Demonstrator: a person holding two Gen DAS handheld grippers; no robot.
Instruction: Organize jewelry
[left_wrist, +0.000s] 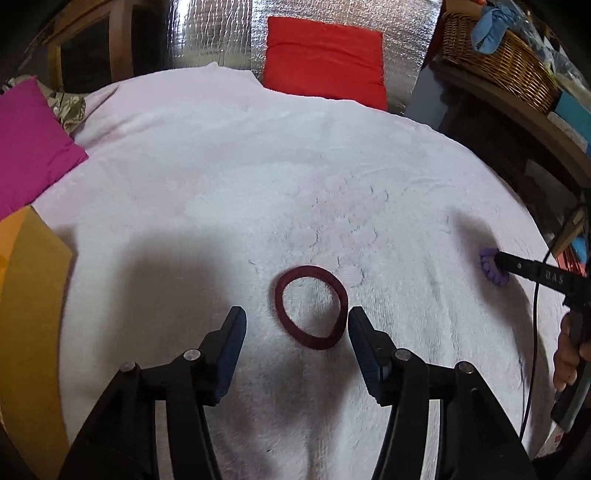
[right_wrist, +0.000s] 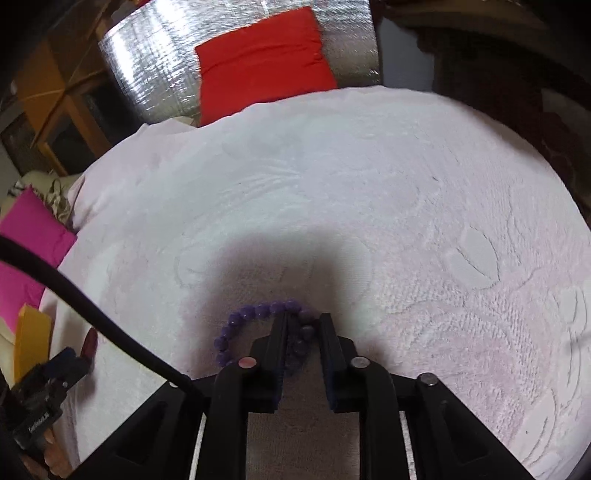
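A dark red hair band lies flat on the pale pink blanket, just ahead of my left gripper, whose fingers are open and empty on either side of its near edge. A purple bead bracelet lies on the blanket at my right gripper. The right fingers are narrowed around the bracelet's right part, with a small gap still showing. In the left wrist view the bracelet shows at the tip of the right gripper.
A magenta cushion and an orange-brown folder lie at the left. A red cushion leans against silver foil at the back. A wicker basket sits on a shelf at the right. A black cable crosses the right wrist view.
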